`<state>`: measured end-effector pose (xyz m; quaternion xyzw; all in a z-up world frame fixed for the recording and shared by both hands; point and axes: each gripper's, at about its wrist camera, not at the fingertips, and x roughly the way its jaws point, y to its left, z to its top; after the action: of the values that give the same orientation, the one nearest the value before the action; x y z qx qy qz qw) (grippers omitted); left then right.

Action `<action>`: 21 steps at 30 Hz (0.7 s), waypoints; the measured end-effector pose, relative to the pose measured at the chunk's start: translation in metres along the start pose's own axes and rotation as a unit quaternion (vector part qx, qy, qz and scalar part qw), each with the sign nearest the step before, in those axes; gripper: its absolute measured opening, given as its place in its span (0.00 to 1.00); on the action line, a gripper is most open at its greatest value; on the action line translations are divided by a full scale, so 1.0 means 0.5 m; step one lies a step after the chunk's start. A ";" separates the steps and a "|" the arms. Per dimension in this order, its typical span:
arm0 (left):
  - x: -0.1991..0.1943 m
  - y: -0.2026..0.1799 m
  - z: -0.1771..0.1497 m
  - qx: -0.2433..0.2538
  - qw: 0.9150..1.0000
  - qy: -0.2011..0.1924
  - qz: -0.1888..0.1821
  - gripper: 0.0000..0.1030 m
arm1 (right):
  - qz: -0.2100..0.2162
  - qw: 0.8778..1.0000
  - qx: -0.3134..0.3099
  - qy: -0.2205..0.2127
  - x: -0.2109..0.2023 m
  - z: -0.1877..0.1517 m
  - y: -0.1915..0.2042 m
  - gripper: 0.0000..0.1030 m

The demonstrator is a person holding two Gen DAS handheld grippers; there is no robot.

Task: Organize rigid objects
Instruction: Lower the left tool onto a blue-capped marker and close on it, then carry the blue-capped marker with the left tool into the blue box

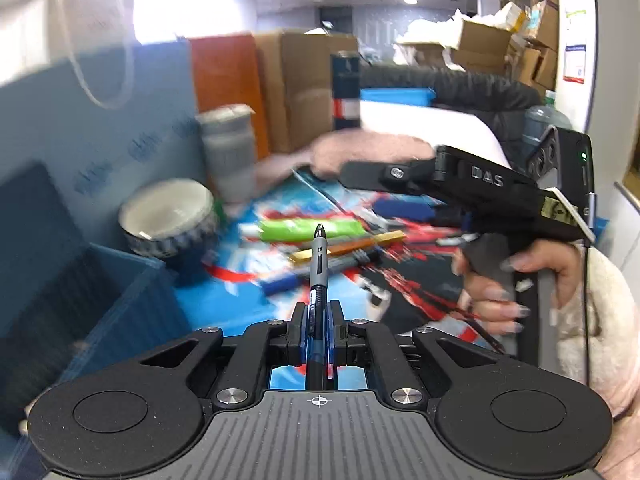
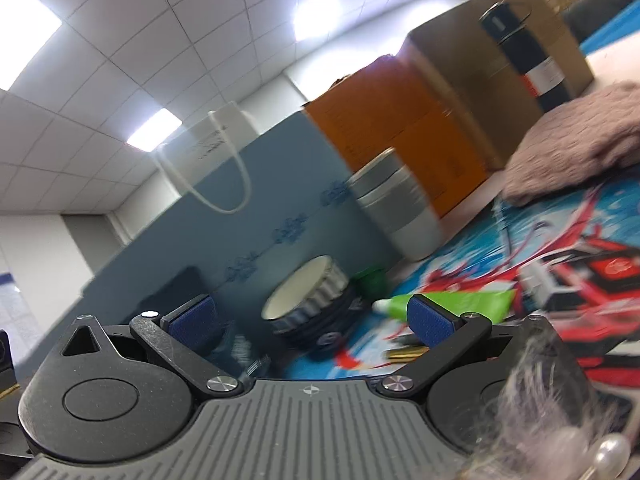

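Observation:
My left gripper point(image 1: 318, 314) is shut on a grey and black pen point(image 1: 319, 264), which sticks straight out ahead above the colourful mat point(image 1: 224, 304). On the mat beyond lie a green tube point(image 1: 304, 229), a gold stick point(image 1: 352, 246), an orange pen point(image 1: 352, 247) and several blue pens. The right gripper's body shows at the right in the left wrist view, held by a hand point(image 1: 516, 280). In its own view my right gripper point(image 2: 314, 318) stands open with nothing between its blue pads point(image 2: 430, 322), facing a white bowl point(image 2: 306, 294) and the green tube point(image 2: 452, 304).
An open blue box point(image 1: 100, 300) sits at the left, next to the white bowl point(image 1: 170, 216). A grey canister point(image 1: 228, 148), a blue paper bag point(image 1: 100, 120), an orange box point(image 1: 226, 72) and cardboard boxes point(image 1: 308, 80) stand behind. A pink cloth point(image 1: 360, 152) lies at the back.

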<state>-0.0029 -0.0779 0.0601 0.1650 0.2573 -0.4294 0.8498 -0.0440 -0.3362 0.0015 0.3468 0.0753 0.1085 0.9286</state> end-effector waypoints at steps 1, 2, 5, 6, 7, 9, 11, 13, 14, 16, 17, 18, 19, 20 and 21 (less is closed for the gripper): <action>-0.014 0.009 0.003 -0.001 1.000 -0.009 0.011 0.08 | 0.007 1.000 0.013 0.002 0.003 0.003 0.010 1.00; -0.029 0.024 0.007 -0.006 1.000 -0.020 0.023 0.08 | 0.016 1.000 0.024 0.006 0.008 0.005 0.020 1.00; -0.070 0.068 0.015 -0.013 0.996 -0.055 0.071 0.08 | 0.043 0.999 0.030 0.006 0.024 0.001 0.059 1.00; -0.080 0.082 0.016 -0.012 0.994 -0.065 0.087 0.08 | 0.051 0.998 0.027 0.007 0.030 -0.005 0.071 1.00; -0.089 0.095 0.014 -0.007 0.992 -0.079 0.100 0.08 | 0.060 0.998 0.022 0.007 0.035 -0.011 0.080 1.00; -0.104 0.116 -0.001 0.027 0.988 -0.104 0.108 0.08 | 0.080 0.997 0.010 0.000 0.043 -0.031 0.086 1.00; -0.101 0.151 -0.017 0.017 0.985 -0.102 0.136 0.08 | 0.084 0.996 -0.011 0.001 0.050 -0.049 0.078 1.00; -0.094 0.185 -0.031 0.014 0.980 -0.100 0.169 0.08 | 0.073 0.997 -0.013 0.019 0.060 -0.058 0.066 1.00; -0.090 0.195 -0.034 0.017 0.978 -0.096 0.185 0.08 | 0.072 0.997 -0.009 0.024 0.064 -0.062 0.061 1.00; -0.075 0.217 -0.038 0.028 0.974 -0.084 0.207 0.08 | 0.075 0.997 -0.006 0.026 0.066 -0.063 0.058 1.00; -0.065 0.225 -0.040 0.037 0.974 -0.072 0.214 0.08 | 0.076 0.997 -0.007 0.025 0.065 -0.064 0.059 1.00; -0.053 0.232 -0.041 0.045 0.973 -0.059 0.217 0.08 | 0.076 0.997 -0.009 0.025 0.065 -0.064 0.059 1.00; -0.044 0.241 -0.041 0.049 0.974 -0.048 0.215 0.08 | 0.073 0.997 -0.010 0.026 0.065 -0.065 0.059 1.00; -0.036 0.248 -0.042 0.050 0.975 -0.038 0.213 0.08 | 0.071 0.997 -0.010 0.027 0.066 -0.066 0.058 1.00; -0.031 0.255 -0.044 0.046 0.976 -0.032 0.213 0.08 | 0.069 0.997 -0.009 0.029 0.067 -0.067 0.056 1.00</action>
<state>0.0869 0.0167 0.0589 0.2410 0.1692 -0.2554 0.9209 -0.0230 -0.2859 -0.0070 0.3396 0.0768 0.1828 0.9194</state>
